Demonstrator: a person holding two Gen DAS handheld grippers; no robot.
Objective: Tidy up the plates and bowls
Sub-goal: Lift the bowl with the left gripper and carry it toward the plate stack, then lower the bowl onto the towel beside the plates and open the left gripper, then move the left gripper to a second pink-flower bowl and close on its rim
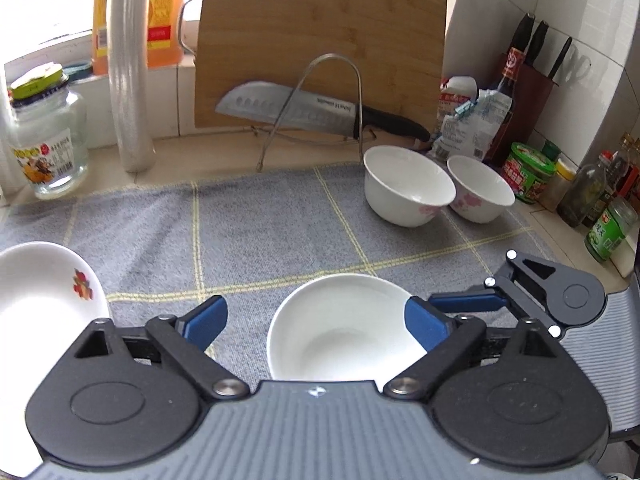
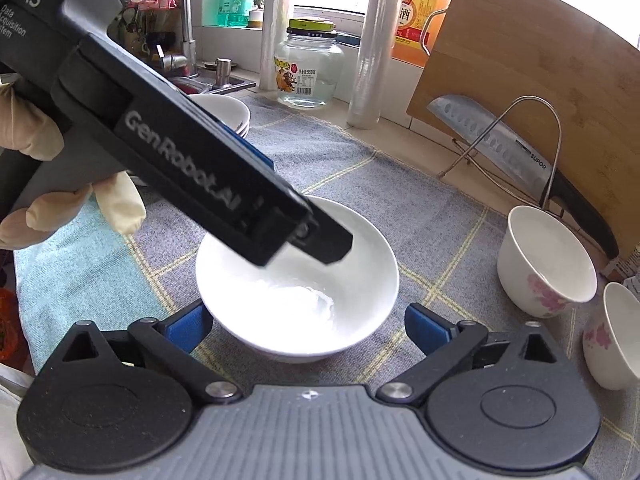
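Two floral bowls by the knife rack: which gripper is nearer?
Right. The right gripper has the floral bowls just beside it; the left gripper sits farther left, across the plain white bowl.

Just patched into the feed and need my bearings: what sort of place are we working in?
A home kitchen counter, most likely: a steel cleaver rests against an upright bamboo cutting board, a chrome sink tap stands at the back, and white ceramic bowls sit on a grey checked cloth.

A plain white bowl (image 2: 298,280) sits upright and empty on the grey checked cloth (image 1: 260,240). Two smaller flowered bowls (image 1: 408,186) stand upright side by side near the cloth's far right corner, and a flower-printed plate (image 1: 44,280) lies at its left edge.
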